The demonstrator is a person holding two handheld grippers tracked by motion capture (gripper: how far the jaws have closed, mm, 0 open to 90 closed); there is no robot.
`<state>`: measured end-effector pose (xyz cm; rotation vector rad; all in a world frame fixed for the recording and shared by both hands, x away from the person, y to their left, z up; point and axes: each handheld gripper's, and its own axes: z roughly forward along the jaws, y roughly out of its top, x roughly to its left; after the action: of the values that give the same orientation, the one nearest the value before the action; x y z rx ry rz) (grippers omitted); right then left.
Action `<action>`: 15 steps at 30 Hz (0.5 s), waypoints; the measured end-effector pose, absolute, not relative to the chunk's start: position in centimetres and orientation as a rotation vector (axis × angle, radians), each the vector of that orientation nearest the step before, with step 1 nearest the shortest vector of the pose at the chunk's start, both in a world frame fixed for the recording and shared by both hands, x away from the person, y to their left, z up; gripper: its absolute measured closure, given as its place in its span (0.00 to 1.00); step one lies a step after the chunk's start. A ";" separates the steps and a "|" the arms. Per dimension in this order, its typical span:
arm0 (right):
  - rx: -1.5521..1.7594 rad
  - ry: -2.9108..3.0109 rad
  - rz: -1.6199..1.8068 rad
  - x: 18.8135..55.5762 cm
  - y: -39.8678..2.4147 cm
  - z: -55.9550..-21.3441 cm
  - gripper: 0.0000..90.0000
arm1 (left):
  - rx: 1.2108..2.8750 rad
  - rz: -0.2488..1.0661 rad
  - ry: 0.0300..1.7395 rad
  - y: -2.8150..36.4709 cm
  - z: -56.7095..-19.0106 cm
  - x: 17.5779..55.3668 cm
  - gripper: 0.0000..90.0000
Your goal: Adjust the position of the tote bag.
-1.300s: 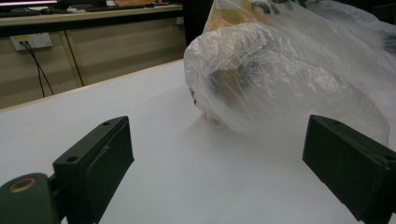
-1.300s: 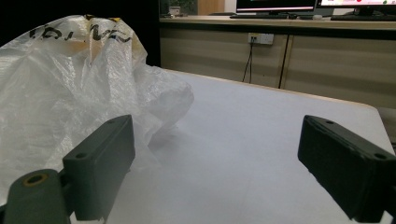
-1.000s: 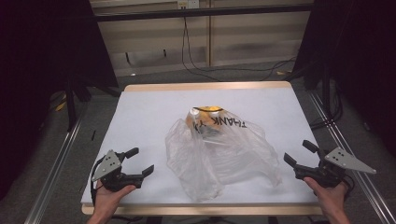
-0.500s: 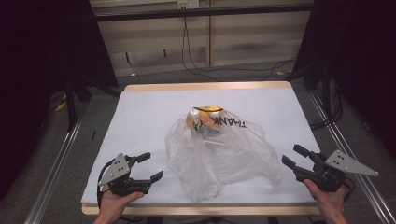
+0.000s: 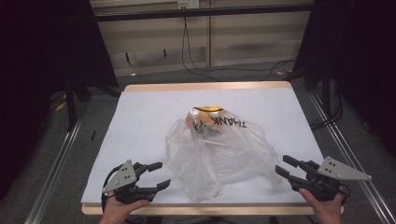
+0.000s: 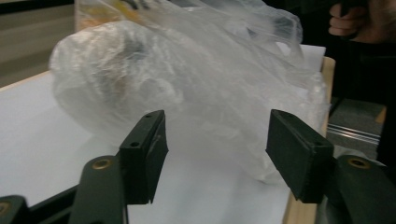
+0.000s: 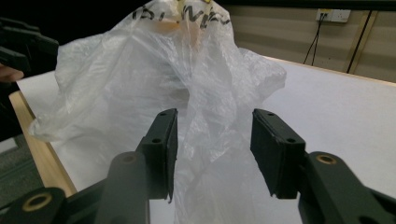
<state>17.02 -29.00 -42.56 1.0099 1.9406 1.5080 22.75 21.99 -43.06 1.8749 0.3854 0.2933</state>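
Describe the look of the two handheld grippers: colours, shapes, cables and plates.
Both the left gripper and the right gripper are black, each with two flat rectangular jaw pads set with small screw holes and brass-coloured pivot pins. Each carries a grey three-cornered plate on top. A black cable trails from the left one.

Table [image 5: 140, 116], wood-edged with a white top, bearing one crumpled clear plastic bag [image 5: 224, 149] with black lettering, lying between the left gripper [image 5: 156, 176] and the right gripper [image 5: 283, 165], just ahead of the parted jaws of each.
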 end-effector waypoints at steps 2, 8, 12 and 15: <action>1.004 1.952 1.489 17.1 -28.9 -42.7 0.53 | 1.853 0.250 0.386 21.7 -43.0 22.8 0.45; 1.032 1.993 1.464 16.4 -28.8 -43.2 0.49 | 1.867 0.221 0.355 20.9 -42.9 22.7 0.48; 1.053 2.042 1.438 15.8 -28.6 -43.7 0.48 | 1.892 0.229 0.327 20.1 -42.9 22.7 0.48; 1.041 2.095 1.411 15.9 -28.3 -44.0 0.45 | 1.895 0.220 0.326 19.9 -43.0 22.7 0.48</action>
<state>15.91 -28.31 -43.97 1.0408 2.0952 1.4109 22.72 19.88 -42.99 1.8950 0.3264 0.2196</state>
